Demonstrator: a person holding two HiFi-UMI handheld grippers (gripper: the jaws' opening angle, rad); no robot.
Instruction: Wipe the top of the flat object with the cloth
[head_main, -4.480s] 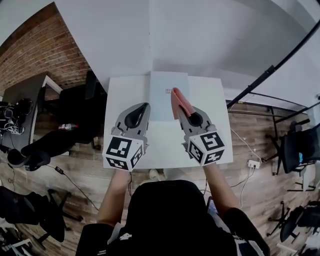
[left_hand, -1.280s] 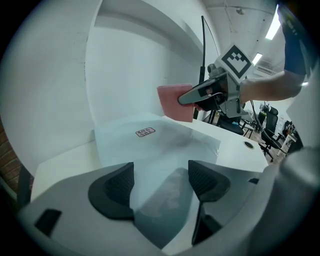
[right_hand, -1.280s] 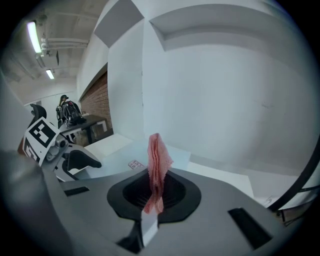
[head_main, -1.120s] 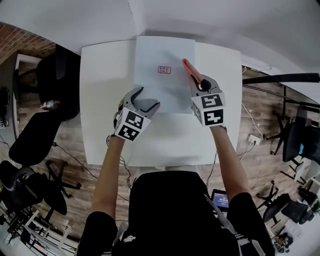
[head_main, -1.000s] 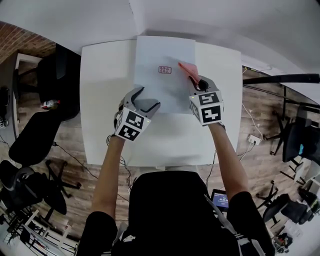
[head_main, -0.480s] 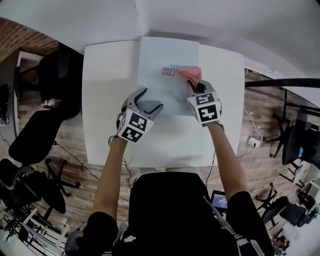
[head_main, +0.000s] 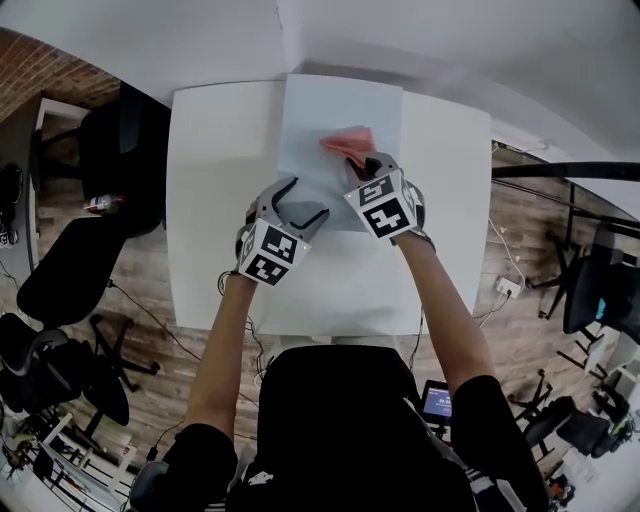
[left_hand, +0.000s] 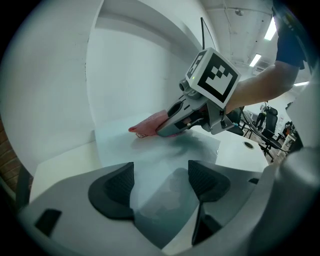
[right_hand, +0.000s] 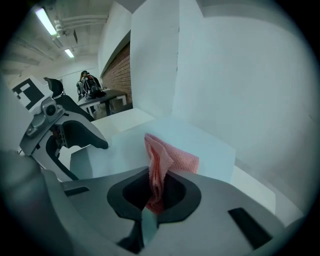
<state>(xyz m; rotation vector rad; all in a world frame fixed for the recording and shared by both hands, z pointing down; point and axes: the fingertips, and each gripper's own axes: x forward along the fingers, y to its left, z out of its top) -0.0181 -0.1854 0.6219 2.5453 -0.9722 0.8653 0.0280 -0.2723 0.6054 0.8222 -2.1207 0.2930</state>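
Table (head_main: 205, 150): white, square, matt top, set against a plain white wall. Flat object (head_main: 335, 100): thin rectangular sheet, pale blue-grey, smooth with a faint sheen, lying flat on the table's far middle, its far edge close to the wall. Cloth (right_hand: 167, 156): pink, fine waffle-like weave, soft and bunched into an upright fold where it is pinched, the free part spread as a flat flap on the sheet; it lies about midway up the sheet, toward its right half. Right gripper (right_hand: 156, 192): grey moulded plastic with black pads, jaws closed tight on the cloth's gathered end, tips lowered to the sheet so the cloth lies on its top; a cube with black-and-white square markers sits on its back. Left gripper (left_hand: 160, 185): same grey body, with two rounded black ribbed pads standing well apart and nothing between them except the sheet's surface below; it is at the sheet's near left corner, whether touching it cannot be told. The two grippers are near each other, the right one farther up the sheet. Surroundings: wood-plank floor (head_main: 150, 330), black office chairs (head_main: 60, 285) to the left, a strip of red brick wall (head_main: 30, 60) at far left.
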